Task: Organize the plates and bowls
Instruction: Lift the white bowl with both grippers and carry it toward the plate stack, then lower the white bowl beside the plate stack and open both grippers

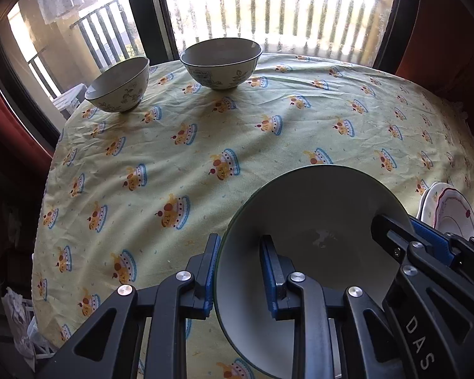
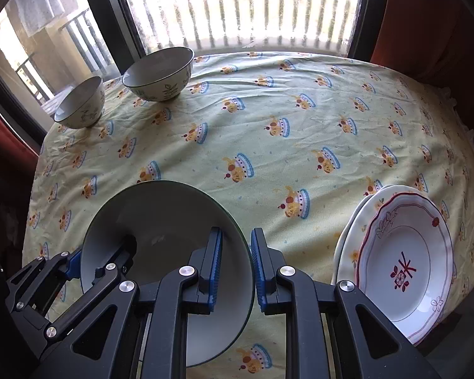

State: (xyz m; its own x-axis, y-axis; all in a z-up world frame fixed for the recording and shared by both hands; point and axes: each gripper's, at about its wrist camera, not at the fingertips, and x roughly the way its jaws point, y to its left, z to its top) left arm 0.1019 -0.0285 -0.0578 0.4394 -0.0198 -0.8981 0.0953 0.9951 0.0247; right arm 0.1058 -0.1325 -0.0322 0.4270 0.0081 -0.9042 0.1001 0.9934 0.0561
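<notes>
Both grippers are on the same big bowl (image 1: 303,221) here, one at each side of its rim. The left gripper (image 1: 240,252) has its jaws narrow, pinching the bowl's left wall, one blue pad (image 1: 210,281) outside and the other inside. The right gripper (image 2: 236,246) does the same on the opposite wall, jaws narrow and clamped on the rim, inner finger in the bowl, outer finger over the cloth. In the right wrist view the left gripper shows at lower left, reaching into the bowl from its far side. The bowl is pale inside with a thin dark rim, tilted toward the cameras, at the near side of the table; whether its base touches the cloth cannot be told. Under it lies a yellow tablecloth (image 2: 268,145) printed with little cakes, creased across the middle. Off at the far left edge stand two smaller floral bowls, both upright: the nearer floral bowl (image 1: 118,83) close to the table's edge, the farther floral bowl (image 1: 220,61) just beside it, apart, nearer the window (image 1: 268,6). To the right, near the table's edge, sits a stack of plates: a white plate with a red scalloped border (image 2: 404,259) on top, a cream plate (image 2: 350,246) peeking out beneath. Bright light pours through the railing outside.
</notes>
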